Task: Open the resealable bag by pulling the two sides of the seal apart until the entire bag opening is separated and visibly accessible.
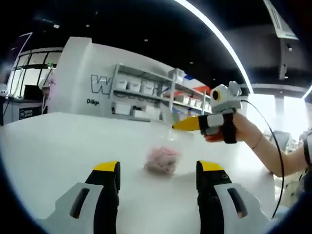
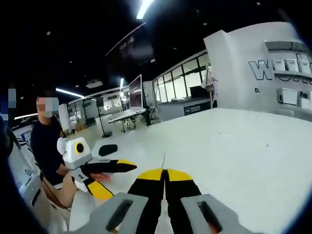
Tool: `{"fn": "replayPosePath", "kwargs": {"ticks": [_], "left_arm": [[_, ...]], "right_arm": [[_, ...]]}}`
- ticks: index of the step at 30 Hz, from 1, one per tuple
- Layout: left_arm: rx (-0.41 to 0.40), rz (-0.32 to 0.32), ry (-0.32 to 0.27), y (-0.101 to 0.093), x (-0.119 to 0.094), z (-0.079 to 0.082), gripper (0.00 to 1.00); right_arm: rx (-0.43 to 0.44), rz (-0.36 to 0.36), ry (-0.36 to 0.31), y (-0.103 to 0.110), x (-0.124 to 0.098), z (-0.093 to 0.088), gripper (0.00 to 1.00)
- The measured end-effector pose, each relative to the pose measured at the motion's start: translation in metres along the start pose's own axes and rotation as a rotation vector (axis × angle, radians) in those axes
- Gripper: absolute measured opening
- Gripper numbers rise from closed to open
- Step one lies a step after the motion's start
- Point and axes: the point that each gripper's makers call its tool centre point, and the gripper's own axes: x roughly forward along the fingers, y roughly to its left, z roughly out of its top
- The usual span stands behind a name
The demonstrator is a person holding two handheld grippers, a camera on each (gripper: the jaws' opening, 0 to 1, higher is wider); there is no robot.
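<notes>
Left tongs: yellow-tipped black jaws spread wide, empty, just short of the bag.

Clear plastic resealable bag with pinkish contents: resting on the white tabletop, upper edge rising toward the right tongs.

Right tongs: jaws pressed together; the right gripper view shows a thin edge at their tips, probably the bag's seal, though I cannot tell for sure.

Risk: one-sided pinch slips off thin film; left tongs may seize both layers together, so the seal stays shut; contents may spill.

Surroundings: white shelving with bins well behind the bag; nothing blocks approach.
</notes>
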Motion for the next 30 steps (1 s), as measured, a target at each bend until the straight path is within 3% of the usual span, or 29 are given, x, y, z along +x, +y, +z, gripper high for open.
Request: {"fn": "replayPosePath", "kwargs": {"ticks": [8, 13, 16, 21, 25, 28, 30], "left_arm": [[-0.069, -0.025, -0.022, 0.002, 0.002, 0.009, 0.65], [-0.165, -0.095, -0.116, -0.011, 0.003, 0.030, 0.70], [-0.210, -0.111, -0.108, -0.011, 0.005, 0.033, 0.68], [-0.190, -0.109, -0.052, -0.012, 0.010, 0.024, 0.61], [-0.157, -0.103, -0.055, -0.012, 0.011, 0.023, 0.61], [-0.086, -0.108, -0.110, -0.014, 0.010, 0.031, 0.69], [-0.070, -0.111, -0.107, -0.014, 0.009, 0.031, 0.65]], "right_arm": [[-0.016, -0.011, 0.006, 0.000, -0.001, -0.005, 0.00], [-0.034, -0.007, 0.011, 0.003, 0.000, -0.005, 0.00], [-0.036, -0.001, 0.011, 0.004, 0.000, -0.005, 0.00], [-0.039, 0.003, 0.005, 0.006, -0.001, -0.004, 0.00], [-0.035, 0.008, 0.008, 0.006, -0.001, -0.005, 0.00], [-0.033, 0.008, 0.007, 0.005, -0.001, -0.005, 0.00], [-0.034, 0.007, 0.007, 0.005, -0.001, -0.005, 0.00]]}}
